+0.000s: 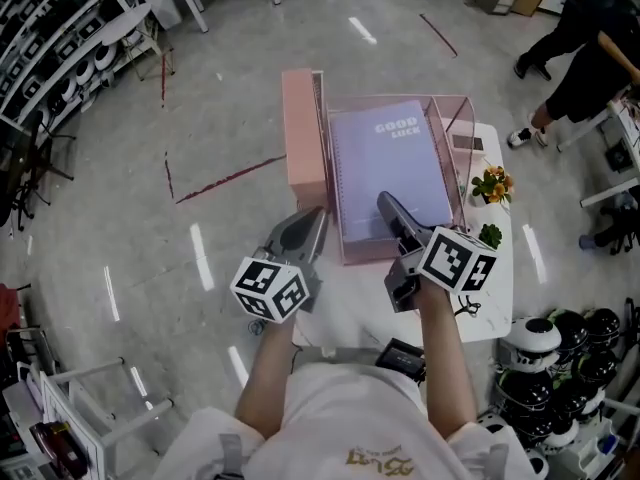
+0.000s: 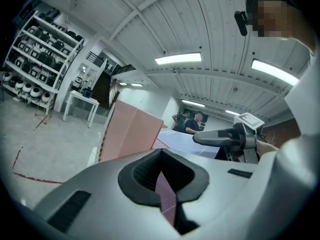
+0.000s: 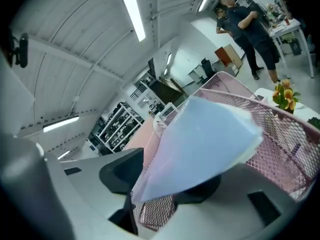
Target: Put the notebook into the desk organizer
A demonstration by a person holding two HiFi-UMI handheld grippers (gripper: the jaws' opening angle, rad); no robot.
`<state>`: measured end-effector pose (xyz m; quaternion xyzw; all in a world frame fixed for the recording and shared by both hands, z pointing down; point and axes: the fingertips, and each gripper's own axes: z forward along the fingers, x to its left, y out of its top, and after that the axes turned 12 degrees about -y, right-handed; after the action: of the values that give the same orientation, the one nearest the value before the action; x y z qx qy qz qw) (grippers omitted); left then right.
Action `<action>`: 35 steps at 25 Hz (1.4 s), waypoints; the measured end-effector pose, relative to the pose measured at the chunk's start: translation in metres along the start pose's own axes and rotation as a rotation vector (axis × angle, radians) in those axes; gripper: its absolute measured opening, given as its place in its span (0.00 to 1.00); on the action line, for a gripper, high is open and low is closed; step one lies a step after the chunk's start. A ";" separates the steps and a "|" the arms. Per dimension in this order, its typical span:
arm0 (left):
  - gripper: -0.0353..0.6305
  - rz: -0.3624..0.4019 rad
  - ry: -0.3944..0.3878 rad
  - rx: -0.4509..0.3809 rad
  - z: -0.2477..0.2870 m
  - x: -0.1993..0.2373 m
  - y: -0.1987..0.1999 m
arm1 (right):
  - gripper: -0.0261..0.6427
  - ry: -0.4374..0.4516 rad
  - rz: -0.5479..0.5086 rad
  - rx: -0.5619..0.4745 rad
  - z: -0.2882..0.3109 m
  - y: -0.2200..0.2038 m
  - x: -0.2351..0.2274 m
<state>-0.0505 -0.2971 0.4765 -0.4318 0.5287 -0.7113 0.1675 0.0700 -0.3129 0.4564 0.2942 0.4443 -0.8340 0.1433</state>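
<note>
A lavender notebook (image 1: 390,168) printed "GOOD LUCK" lies slanted inside the pink mesh desk organizer (image 1: 303,138), which stands on a white table. My left gripper (image 1: 318,214) is at the organizer's near left corner, shut on a strip of its pink mesh wall (image 2: 166,196). My right gripper (image 1: 388,204) reaches over the near rim at the notebook's lower edge. In the right gripper view the notebook's corner (image 3: 200,144) sits between the jaws and rests against one pad. A gap shows on the other side, so this gripper (image 3: 165,184) stands open.
The white table (image 1: 495,298) also carries a small pot of orange flowers (image 1: 492,185) right of the organizer and a black device (image 1: 402,358) at its near edge. Racks of helmets (image 1: 60,48) stand far left, more helmets (image 1: 560,363) lower right. People (image 1: 590,38) stand at the back right.
</note>
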 end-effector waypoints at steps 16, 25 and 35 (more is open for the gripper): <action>0.08 0.012 -0.074 0.019 0.009 -0.011 0.003 | 0.61 0.313 -0.509 0.207 -0.021 -0.034 0.033; 0.08 0.005 -0.097 0.009 0.009 -0.019 0.001 | 0.58 0.234 -0.740 0.208 -0.020 -0.040 0.017; 0.08 0.019 -0.109 0.002 0.003 -0.029 0.005 | 0.53 0.015 -0.713 0.174 -0.011 -0.044 0.004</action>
<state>-0.0333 -0.2807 0.4597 -0.4647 0.5223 -0.6854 0.2034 0.0490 -0.2788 0.4780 0.1381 0.4473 -0.8641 -0.1851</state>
